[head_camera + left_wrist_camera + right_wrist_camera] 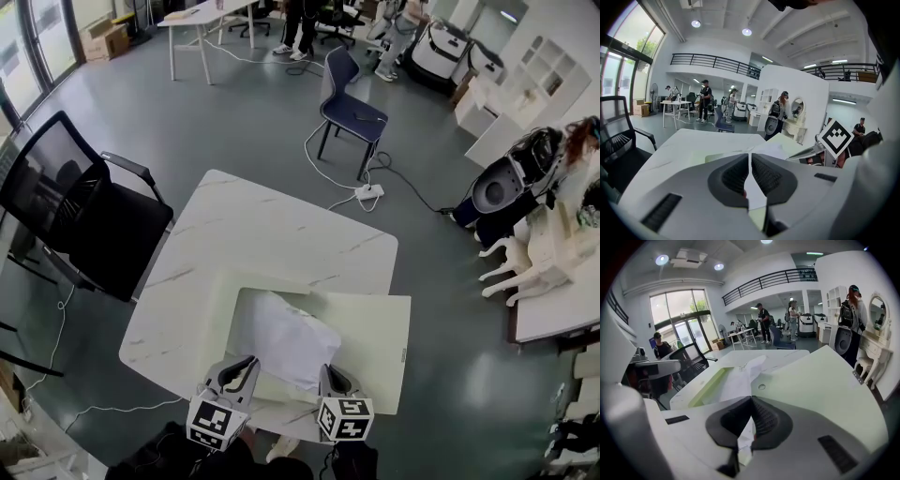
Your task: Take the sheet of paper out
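A crumpled white sheet of paper [284, 344] is raised over a shallow pale-green box [228, 302] whose lid [375, 342] lies open to the right on the white marble table [281, 234]. My left gripper [246, 368] is shut on the sheet's near left edge. My right gripper [328, 375] is shut on its near right edge. In the left gripper view the paper [757, 199] is pinched between the closed jaws of the left gripper [750, 159]. In the right gripper view the sheet [736, 383] runs from the right gripper [750, 400] toward the box.
A black office chair [84, 220] stands at the table's left. A blue chair [352, 103] and a power strip with cable [367, 192] are on the floor beyond the table. White furniture [548, 244] stands at the right. People stand at the far desks.
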Tool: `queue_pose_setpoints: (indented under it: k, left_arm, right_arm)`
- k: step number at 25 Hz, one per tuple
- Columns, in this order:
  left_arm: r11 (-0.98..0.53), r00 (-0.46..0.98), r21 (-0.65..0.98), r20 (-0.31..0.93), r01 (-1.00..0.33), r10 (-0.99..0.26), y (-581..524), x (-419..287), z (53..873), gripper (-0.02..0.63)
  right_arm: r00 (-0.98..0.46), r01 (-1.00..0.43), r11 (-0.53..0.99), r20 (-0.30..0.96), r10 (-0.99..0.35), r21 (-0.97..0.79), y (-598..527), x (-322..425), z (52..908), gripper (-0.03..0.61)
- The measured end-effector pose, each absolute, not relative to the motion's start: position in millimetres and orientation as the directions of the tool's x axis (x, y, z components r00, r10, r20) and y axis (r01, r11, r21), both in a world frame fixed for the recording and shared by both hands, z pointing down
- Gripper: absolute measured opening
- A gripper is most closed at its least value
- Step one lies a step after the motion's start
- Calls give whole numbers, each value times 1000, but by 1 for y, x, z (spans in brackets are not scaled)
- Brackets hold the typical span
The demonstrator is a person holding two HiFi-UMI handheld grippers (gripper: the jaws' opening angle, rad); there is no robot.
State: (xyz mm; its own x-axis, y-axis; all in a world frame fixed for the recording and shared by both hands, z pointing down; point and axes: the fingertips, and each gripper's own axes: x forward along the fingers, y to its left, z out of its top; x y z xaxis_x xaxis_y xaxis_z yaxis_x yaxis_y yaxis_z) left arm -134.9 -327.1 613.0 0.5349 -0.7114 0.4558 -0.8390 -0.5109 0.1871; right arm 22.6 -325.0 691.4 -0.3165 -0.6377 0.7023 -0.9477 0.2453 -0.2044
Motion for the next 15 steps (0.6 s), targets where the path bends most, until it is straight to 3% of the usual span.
queue_pose_setpoints:
  k: [15]
  left_arm:
    - [-546,547,111,347,-831,-762,-299,-114,534,38]
  right_arm:
    - [-299,-954,260,559,-773,-150,-307,43,585,17]
